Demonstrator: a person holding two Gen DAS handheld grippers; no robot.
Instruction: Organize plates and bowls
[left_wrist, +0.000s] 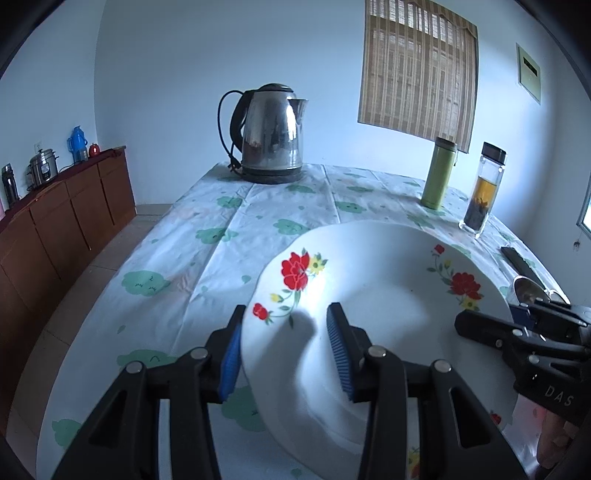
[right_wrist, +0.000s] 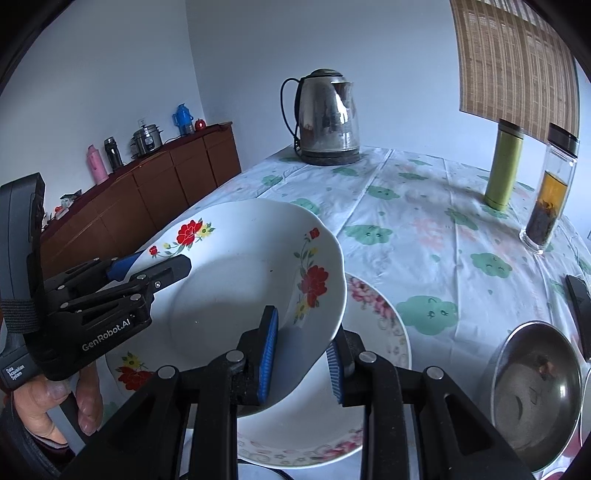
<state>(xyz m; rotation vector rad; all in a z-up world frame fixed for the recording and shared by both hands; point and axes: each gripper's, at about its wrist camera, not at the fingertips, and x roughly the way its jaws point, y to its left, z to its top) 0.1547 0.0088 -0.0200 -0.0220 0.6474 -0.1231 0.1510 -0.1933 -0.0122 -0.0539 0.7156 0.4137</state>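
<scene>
While I hold the white plate (right_wrist: 236, 295) off the table between both tools, it could slip, since each grips only a thin bit of smooth rim and any uneven pull would tilt it onto the pink-patterned plate (right_wrist: 384, 325) beneath. My left gripper (left_wrist: 284, 350) is clamped on one edge, my right gripper (right_wrist: 303, 354) on the opposite edge. The plate is deep, glossy white with a wavy rim and red flower sprays, hanging tilted above the flowered tablecloth (left_wrist: 221, 229), near the steel bowl (right_wrist: 535, 391).
</scene>
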